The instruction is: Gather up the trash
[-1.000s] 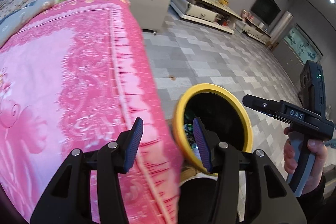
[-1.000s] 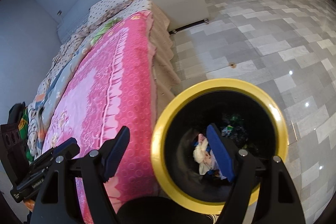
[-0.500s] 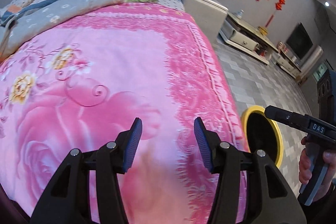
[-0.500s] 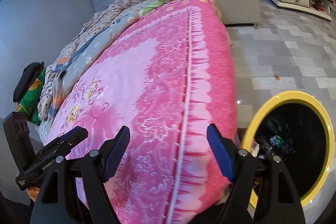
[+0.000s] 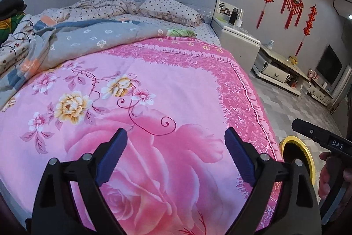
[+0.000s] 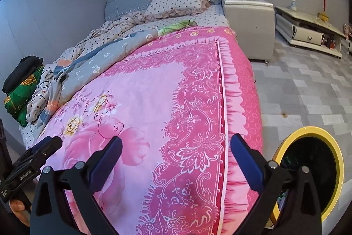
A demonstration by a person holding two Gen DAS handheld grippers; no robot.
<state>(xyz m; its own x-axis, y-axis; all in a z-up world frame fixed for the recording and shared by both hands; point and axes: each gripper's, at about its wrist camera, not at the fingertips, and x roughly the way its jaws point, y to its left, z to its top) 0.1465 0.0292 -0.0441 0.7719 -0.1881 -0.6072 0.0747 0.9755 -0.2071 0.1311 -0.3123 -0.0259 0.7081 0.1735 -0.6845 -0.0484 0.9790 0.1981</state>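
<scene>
Your left gripper (image 5: 176,153) hangs over the pink flowered bedspread (image 5: 154,89), jaws spreading wide, nothing between them. Your right gripper (image 6: 176,160) hangs nearer the bed's fringed edge, jaws also spreading, likewise empty. Neither claw carries anything.

Just off the bed's side, on the grey tiled floor (image 6: 308,85), stands the yellow-rimmed trash bin (image 6: 336,160), with some dark litter showing inside. It sits to the right of both claws, close beside the right one.

Step in hand, as I read it: both claws are free and you face the bed for the next piece of trash. No obvious litter shows on the spread itself. A green crumpled item (image 5: 181,32) lies near the spotted pillow (image 5: 169,9); whether it is trash I cannot tell. Next move calls for picking a target, reaching further up the bed, and keeping the bin within a return swing.

Writing: "DAS" reads on the right device's body in the left view. The label on the left device in the right view is too blurred. Lettering on the green bundle (image 6: 22,91) at the far bedside is only partly legible.
</scene>
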